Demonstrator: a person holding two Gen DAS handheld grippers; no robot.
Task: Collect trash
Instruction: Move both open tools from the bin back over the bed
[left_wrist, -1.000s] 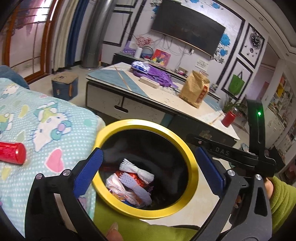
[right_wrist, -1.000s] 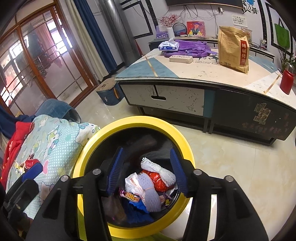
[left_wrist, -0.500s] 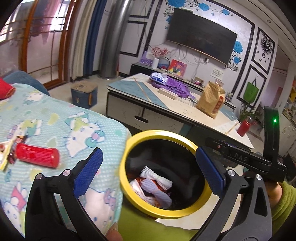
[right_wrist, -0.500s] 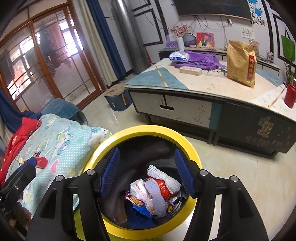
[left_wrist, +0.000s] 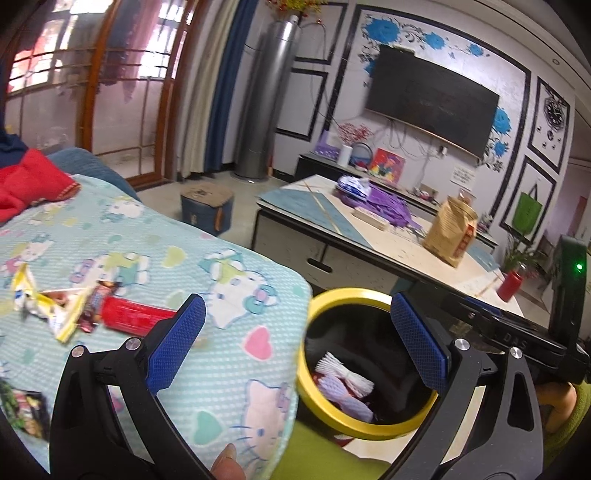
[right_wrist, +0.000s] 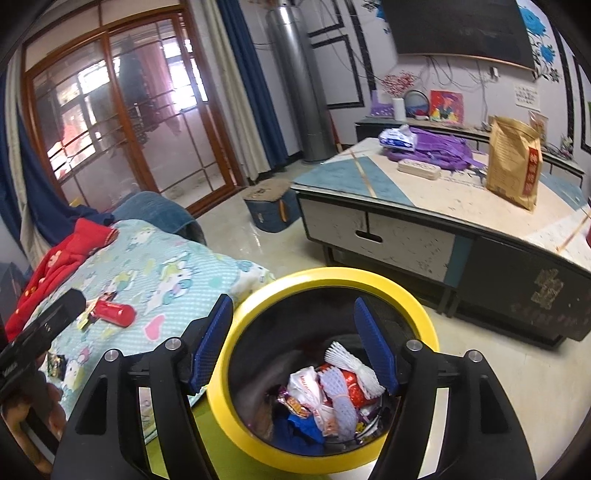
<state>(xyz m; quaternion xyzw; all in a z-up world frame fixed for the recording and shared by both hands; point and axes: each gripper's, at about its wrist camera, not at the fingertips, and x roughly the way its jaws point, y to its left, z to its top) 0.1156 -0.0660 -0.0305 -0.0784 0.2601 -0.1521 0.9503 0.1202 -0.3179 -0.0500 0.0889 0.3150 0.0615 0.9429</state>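
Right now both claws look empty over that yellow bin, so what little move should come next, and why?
Probably swing the left gripper toward the red tube lying among wrappers on the blanket and pick it up. Both grippers are empty with jaws apart; the right gripper, whose jaws have just been opening, hangs over the bin that already holds trash. Litter remains on the blanket.

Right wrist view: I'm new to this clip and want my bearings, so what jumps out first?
The yellow-rimmed bin fills the lower middle, its black inside holding wrappers and white foam netting, with the open right gripper empty above it. To its left a cartoon-print blanket carries a red tube and loose wrappers. Behind stands a low table with a brown bag.
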